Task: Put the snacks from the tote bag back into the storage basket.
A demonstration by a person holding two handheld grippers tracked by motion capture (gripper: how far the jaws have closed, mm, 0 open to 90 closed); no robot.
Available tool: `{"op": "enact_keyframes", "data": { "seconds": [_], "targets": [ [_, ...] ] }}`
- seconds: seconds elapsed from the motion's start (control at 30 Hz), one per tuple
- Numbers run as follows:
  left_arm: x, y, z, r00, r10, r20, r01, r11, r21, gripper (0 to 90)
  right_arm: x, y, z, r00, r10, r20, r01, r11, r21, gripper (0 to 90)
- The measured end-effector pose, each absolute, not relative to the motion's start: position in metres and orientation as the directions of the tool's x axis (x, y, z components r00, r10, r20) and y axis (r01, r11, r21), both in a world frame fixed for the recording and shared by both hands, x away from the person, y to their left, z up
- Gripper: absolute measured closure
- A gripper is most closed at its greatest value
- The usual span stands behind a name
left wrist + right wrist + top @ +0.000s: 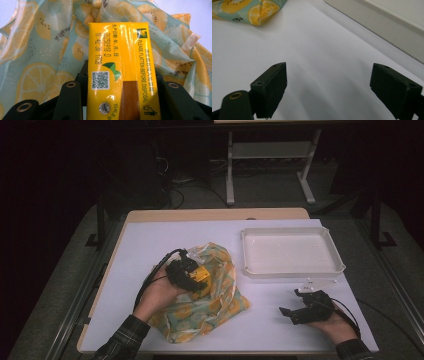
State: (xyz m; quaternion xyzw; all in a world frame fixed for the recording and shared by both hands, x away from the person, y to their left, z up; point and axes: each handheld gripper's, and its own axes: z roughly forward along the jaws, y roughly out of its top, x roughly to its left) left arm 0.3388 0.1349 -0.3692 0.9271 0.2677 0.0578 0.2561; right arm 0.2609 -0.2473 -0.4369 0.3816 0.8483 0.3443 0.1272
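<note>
A yellow drink carton (122,67) with printed text and a QR code is clamped between the jaws of my left gripper (120,87). In the high view the carton (201,276) sits just above a crumpled bag (210,295) printed with lemon slices, and my left gripper (187,272) is over the bag's upper middle. The bag's fabric (45,50) lies behind the carton. My right gripper (294,309) rests open near the table's front right, with nothing between its jaws (328,92).
A white tray (290,270) stands at the back right, close beyond the right gripper; its wall (387,27) runs across the right gripper view. A corner of the bag (252,11) lies at that view's upper left. The table top (150,240) is white.
</note>
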Motion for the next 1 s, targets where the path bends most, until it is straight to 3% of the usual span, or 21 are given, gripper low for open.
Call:
{"op": "enact_keyframes", "data": {
  "seconds": [1.0],
  "targets": [
    [0.35,0.122,-0.32,0.855,0.517,-0.021,0.436,-0.697,0.569,53.6,0.258,-0.249,-0.436,-0.669,0.741,0.057,0.564,0.457,0.688,13.7]
  ]
}}
